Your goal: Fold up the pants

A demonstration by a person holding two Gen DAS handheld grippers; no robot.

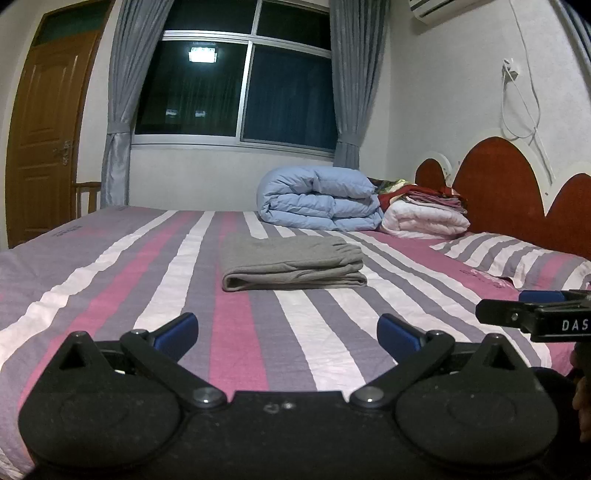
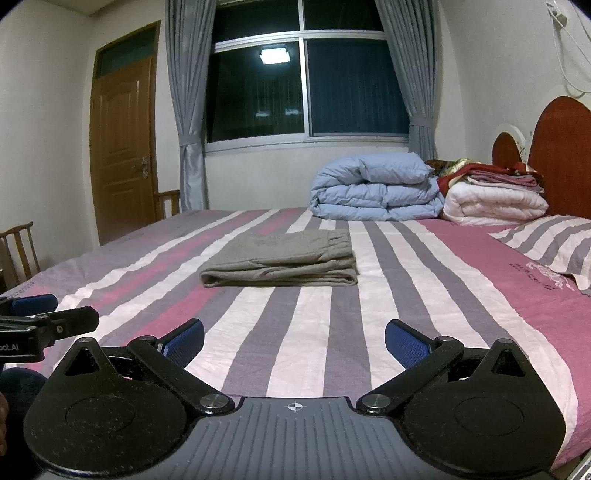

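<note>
One pair of grey pants (image 1: 291, 264) lies folded into a flat stack on the striped bed (image 1: 110, 280), well apart from both tools. From the left hand-held gripper (image 1: 287, 332) the stack sits at 12 o'clock; from the right hand-held gripper (image 2: 294, 338) it sits nearer 11 o'clock. Each tool has its two blue-padded fingers spread wide with nothing between them, only the bedsheet showing in the gap.

Going from the left of the room: one brown wooden door (image 2: 123, 147), closed. Two wooden chairs show in the right wrist view, one (image 2: 16, 245) at 9 o'clock cut off by the frame edge, one (image 2: 169, 201) partly hidden behind the bed's far corner. One window (image 2: 306, 85) with dark panes reflects a ceiling light, and two grey curtains are tied back, one (image 2: 184, 103) on its left and one (image 2: 410, 74) on its right.

At 1 o'clock on the bed rests one rolled pale-blue duvet (image 2: 373, 188). Just beside it is one white quilt (image 2: 495, 205) with a small pile of red and pink linens (image 2: 491, 177) on top; how many pieces are in that pile is hard to make out. One striped pillow (image 2: 550, 240) lies at 2 o'clock, cut off at the right edge. Behind it rises the red scalloped headboard (image 2: 561, 147), only partly in view. One air conditioner (image 1: 436, 9) is clipped by the upper edge in the left wrist view.
</note>
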